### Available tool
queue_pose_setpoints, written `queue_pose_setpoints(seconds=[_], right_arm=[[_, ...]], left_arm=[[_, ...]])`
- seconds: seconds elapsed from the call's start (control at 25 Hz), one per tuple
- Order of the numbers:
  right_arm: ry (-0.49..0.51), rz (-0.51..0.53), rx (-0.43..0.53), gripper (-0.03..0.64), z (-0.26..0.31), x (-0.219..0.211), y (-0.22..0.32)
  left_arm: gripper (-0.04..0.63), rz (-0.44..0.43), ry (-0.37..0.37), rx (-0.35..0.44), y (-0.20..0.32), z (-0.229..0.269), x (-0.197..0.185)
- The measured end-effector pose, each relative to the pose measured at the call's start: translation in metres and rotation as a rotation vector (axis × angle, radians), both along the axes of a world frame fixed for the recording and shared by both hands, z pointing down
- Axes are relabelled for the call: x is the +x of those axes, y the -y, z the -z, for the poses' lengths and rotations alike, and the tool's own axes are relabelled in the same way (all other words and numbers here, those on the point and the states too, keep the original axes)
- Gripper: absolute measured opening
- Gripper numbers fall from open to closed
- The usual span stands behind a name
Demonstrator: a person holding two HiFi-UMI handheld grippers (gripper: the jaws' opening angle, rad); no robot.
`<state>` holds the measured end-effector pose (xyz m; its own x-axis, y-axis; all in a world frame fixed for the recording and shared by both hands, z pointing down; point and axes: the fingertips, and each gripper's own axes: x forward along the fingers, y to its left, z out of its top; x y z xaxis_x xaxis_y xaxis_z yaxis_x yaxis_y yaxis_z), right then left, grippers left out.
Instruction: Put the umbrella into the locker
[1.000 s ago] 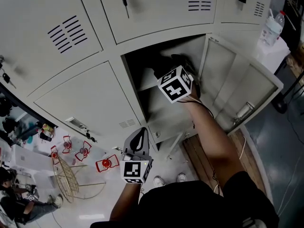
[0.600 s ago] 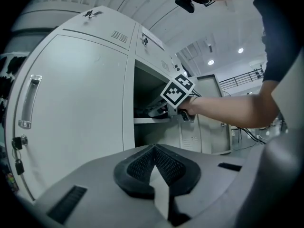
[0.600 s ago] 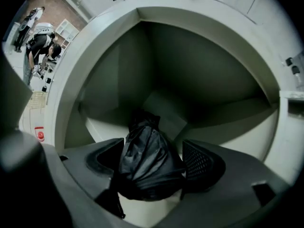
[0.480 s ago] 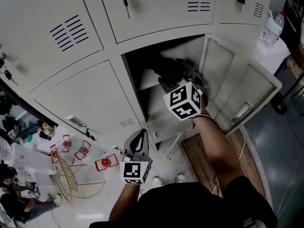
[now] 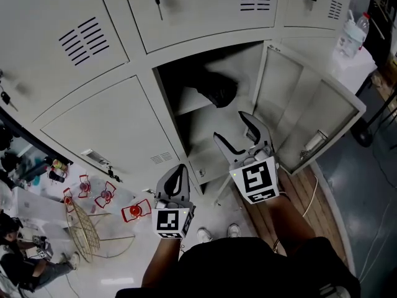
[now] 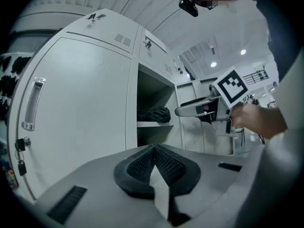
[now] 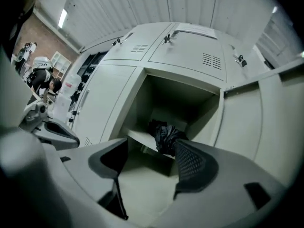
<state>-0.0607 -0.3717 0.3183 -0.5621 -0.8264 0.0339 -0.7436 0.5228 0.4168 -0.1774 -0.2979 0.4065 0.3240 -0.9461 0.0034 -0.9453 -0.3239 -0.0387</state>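
Head view, umbrella: the umbrella (image 5: 217, 90) lies folded and dark on the shelf (image 5: 186, 108) inside the open locker (image 5: 245, 64), and neither claw touches it.
Head view, claws: my right claw (image 5: 231, 126) hangs outside the opening, below the shelf and near the swung-out door (image 5: 310, 104). My left claw (image 5: 178, 174) sits low, well apart from the locker.
Left gripper view, left claw: its jaws are pressed together with nothing in them. The umbrella shows on the shelf beyond.
Right gripper view, right claw: its jaws stand apart and are closing on nothing but air. The umbrella rests on the shelf straight ahead, clear of both pads.
Step in hand: I judge the placing done, since the umbrella sits in its compartment and I hold nothing.
Next move: probably the door. That would mean bringing my right claw to its free edge and swinging it toward the frame, watching that no part of the umbrella overhangs the shelf.
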Motion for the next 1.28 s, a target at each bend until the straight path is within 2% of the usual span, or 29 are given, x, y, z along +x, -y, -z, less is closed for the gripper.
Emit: queue_pose_setpoints(seconds=[0.04,0.16,0.28,0.32,0.44,0.56,0.76,1.04,1.28], right_arm=[[0.027,-0.001,0.001,0.300,-0.002,0.002,-0.005],[0.117,-0.011,0.024,0.177,-0.001,0.010,-0.020],[0.146,-0.051,0.046,0.022,-0.005,0.017,-0.026],[0.152,-0.051,0.046,0.000,-0.009,0.018,-0.028],[0.177,-0.011,0.039,-0.003,-0.012,0.015,-0.036],[0.149,0.019,0.043,-0.003,-0.014,0.010,-0.044],[0.156,0.021,0.026,-0.003,-0.023,0.010,-0.047],[0.119,0.043,0.050,-0.003,-0.028,0.006,-0.053],[0.133,0.049,0.058,-0.003,-0.028,0.005,-0.054]], left_arm=[[-0.005,0.000,-0.002,0.005,0.000,0.001,0.000],[-0.005,0.001,-0.008,0.016,0.001,0.005,0.001],[-0.005,0.006,-0.012,0.017,0.002,0.010,0.002],[-0.005,0.010,-0.012,0.005,0.002,0.011,0.002],[-0.005,0.002,-0.027,0.026,0.003,0.018,0.006],[-0.005,-0.017,-0.030,0.070,0.004,0.027,0.012],[-0.005,-0.015,-0.017,0.056,0.007,0.024,0.014],[-0.005,-0.018,-0.014,0.052,0.006,0.023,0.014],[-0.005,-0.015,-0.012,0.048,0.004,0.024,0.016]])
